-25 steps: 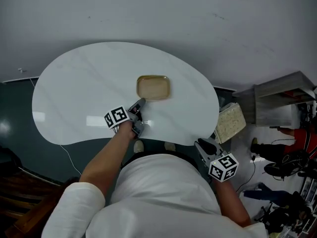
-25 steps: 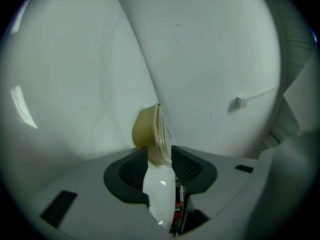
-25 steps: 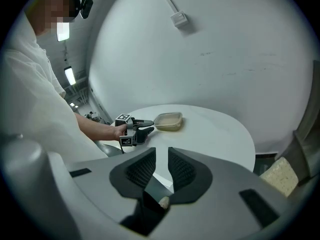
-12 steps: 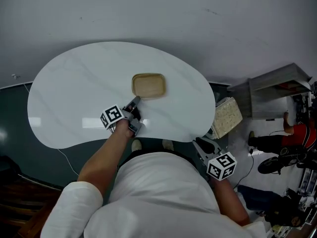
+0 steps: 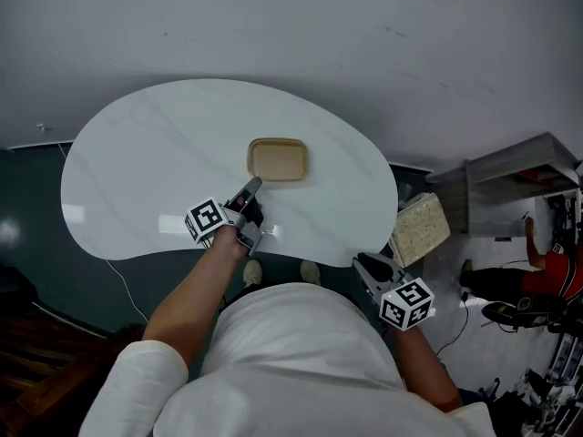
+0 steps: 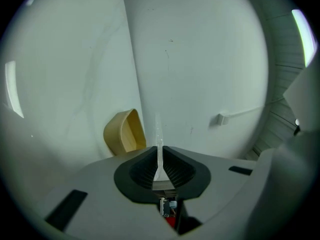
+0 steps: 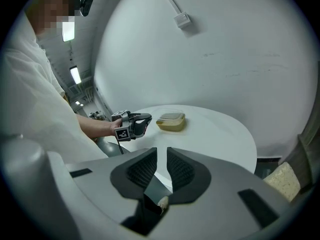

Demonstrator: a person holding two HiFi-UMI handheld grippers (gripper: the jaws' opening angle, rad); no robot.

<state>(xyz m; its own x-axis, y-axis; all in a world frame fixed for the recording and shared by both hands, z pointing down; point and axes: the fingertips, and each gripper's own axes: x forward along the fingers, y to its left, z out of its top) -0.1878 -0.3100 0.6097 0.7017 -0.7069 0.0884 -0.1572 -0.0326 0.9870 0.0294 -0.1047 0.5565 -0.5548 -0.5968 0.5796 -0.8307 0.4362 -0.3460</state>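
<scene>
On the table point(image 5: 137, 153), right of its middle: a shallow rectangular container point(image 5: 278, 159). Just before the container and apart from it, the left gripper point(image 5: 253, 206), a thin clear lid point(image 6: 159, 144) upright between its jaws. Off the near right edge, the right gripper point(image 5: 367, 267). Right of the table, a foam slab point(image 5: 422, 228), then a shelf unit point(image 5: 510, 185).

White kidney-shaped table point(image 5: 137, 153), grey cabinet point(image 5: 519, 167), speckled beige slab point(image 5: 421, 228) beside it
</scene>
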